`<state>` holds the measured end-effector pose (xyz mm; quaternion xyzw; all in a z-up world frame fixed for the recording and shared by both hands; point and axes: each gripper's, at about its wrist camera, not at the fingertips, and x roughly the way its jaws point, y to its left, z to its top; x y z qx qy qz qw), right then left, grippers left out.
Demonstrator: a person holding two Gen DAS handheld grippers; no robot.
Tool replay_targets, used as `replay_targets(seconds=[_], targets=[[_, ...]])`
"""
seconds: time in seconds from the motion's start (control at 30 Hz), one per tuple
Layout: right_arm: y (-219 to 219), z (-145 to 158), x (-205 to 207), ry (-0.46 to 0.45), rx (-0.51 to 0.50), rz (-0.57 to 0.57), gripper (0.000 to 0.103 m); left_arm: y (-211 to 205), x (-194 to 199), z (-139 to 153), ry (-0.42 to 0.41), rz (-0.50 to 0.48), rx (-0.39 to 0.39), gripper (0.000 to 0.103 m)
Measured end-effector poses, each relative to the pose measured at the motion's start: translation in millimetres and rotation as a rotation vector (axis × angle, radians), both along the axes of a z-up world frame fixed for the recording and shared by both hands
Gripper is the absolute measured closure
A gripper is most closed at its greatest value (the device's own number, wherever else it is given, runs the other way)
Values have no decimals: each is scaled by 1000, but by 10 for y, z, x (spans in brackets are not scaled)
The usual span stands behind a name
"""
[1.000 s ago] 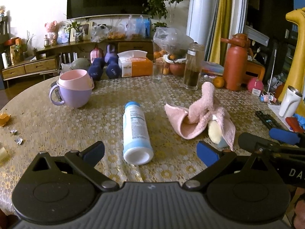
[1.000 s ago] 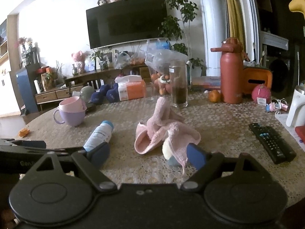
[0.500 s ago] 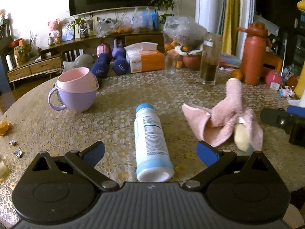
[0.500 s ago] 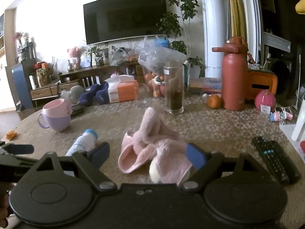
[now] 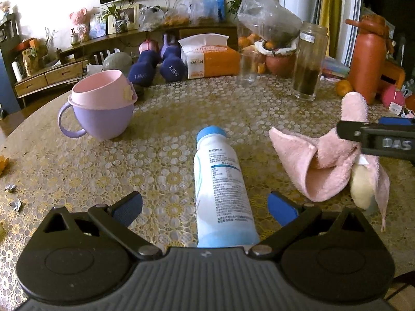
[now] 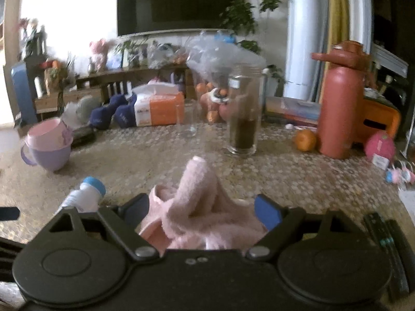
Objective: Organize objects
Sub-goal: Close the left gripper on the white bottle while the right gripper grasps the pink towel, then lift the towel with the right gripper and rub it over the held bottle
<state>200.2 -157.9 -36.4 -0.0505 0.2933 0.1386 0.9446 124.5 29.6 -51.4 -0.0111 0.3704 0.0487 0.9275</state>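
Gold floral lace covers the round table (image 5: 160, 119), and on it a white plastic bottle with a blue cap (image 5: 220, 186) lies on its side, cap pointing away, its base between the wide-open fingers of the left gripper (image 5: 205, 206), which touch nothing. Just right of the bottle sits a crumpled pink towel (image 5: 324, 163) wrapped partly around a pale yellow rounded object (image 5: 360, 190). The right gripper (image 6: 202, 208) is spread wide on either side of this towel (image 6: 197, 207) without clamping it; the right wrist view is blurred. Left of the bottle, a pink cup nests tilted inside a lilac handled mug (image 5: 102, 114). Farther back stand a tall clear glass jar (image 5: 308, 62) with dark contents in its lower part, an empty drinking glass (image 5: 247, 68), two navy dumbbells (image 5: 155, 68), an orange-and-white tissue pack (image 5: 207, 59) and a terracotta thermos jug (image 5: 368, 54). A black remote (image 6: 389, 246) lies at the right.
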Motion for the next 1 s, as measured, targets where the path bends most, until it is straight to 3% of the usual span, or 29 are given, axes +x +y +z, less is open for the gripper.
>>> replay_targets(seconds=[0.27, 0.5, 0.7, 0.77, 0.8, 0.83, 1.0], targets=[[61, -374, 265, 131, -75, -31, 16, -19, 121, -175, 39, -8, 4, 0], [127, -499, 244, 137, -130, -13, 18, -35, 157, -329, 57, -6, 16, 1], [107, -500, 244, 129, -114, -15, 20, -50, 108, -379, 55, -8, 30, 15], [107, -498, 255, 127, -113, -12, 31, -53, 76, -376, 49, -9, 28, 20], [108, -489, 262, 126, -108, -10, 52, -54, 56, -370, 41, -10, 26, 22], [110, -476, 264, 126, -104, -13, 62, -56, 43, -364, 35, -13, 25, 25], [78, -411, 215, 110, -115, -4, 72, -91, 12, -328, 22, -40, 6, 44]])
